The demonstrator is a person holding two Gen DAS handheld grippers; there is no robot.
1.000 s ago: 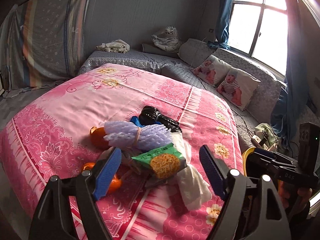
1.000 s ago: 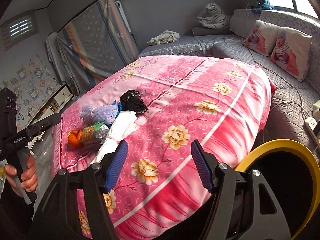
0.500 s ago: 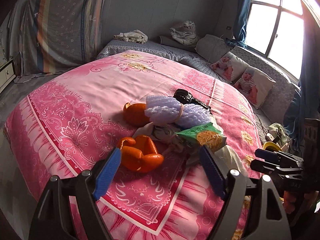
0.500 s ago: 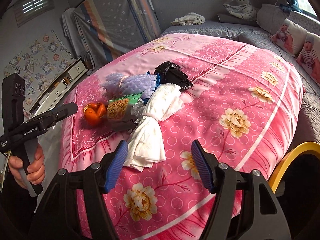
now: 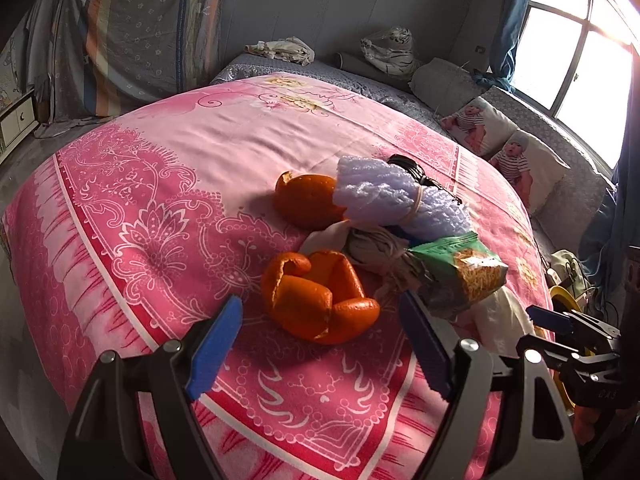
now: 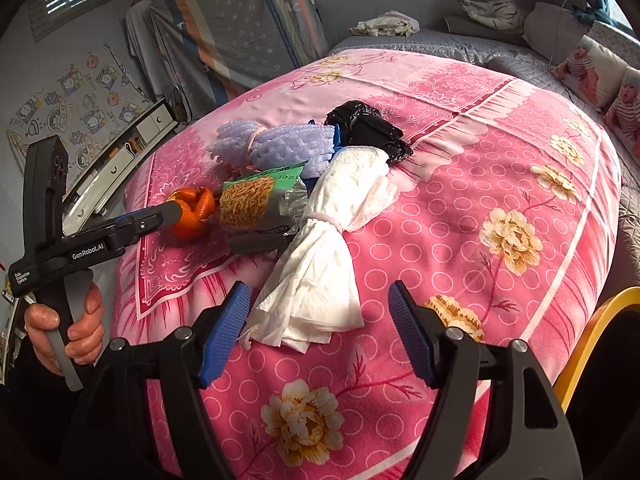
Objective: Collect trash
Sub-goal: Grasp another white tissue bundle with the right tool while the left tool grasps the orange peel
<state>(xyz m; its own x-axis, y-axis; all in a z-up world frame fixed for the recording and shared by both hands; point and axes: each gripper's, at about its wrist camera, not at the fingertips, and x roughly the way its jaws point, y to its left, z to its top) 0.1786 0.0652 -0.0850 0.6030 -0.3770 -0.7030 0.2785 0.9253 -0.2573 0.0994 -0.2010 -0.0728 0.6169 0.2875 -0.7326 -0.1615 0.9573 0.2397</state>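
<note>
1. On the pink quilt (image 5: 168, 184), a pile of trash is lying near the front edge, with nothing collected yet by either gripper.
2. Beside the bed, at the right edge of the right wrist view, the yellow bin (image 6: 588, 332) is standing ready, well apart from the pile.
3. Nearest the right gripper (image 6: 318, 334), the white tissue bundle (image 6: 320, 280) is lying with its loose end just between the blue pads; the jaws are opening and are pressing on nothing.
4. Behind the bundle, the foam roll (image 6: 280, 144), the black bag (image 6: 368, 128) and the noodle packet (image 6: 256, 196) are touching one another.
5. Ahead of the left gripper (image 5: 320, 346), the orange peel (image 5: 316, 304) is sitting just beyond the pads; the jaws are standing wide and empty. A second peel (image 5: 304, 200) is lying farther back.
6. Judged step: both grippers are approaching for a first pick.
7. Judged next move: each gripper is needing to advance until its item is sitting fully between the pads, then close gently, since peel and tissue are crushing easily.
</note>
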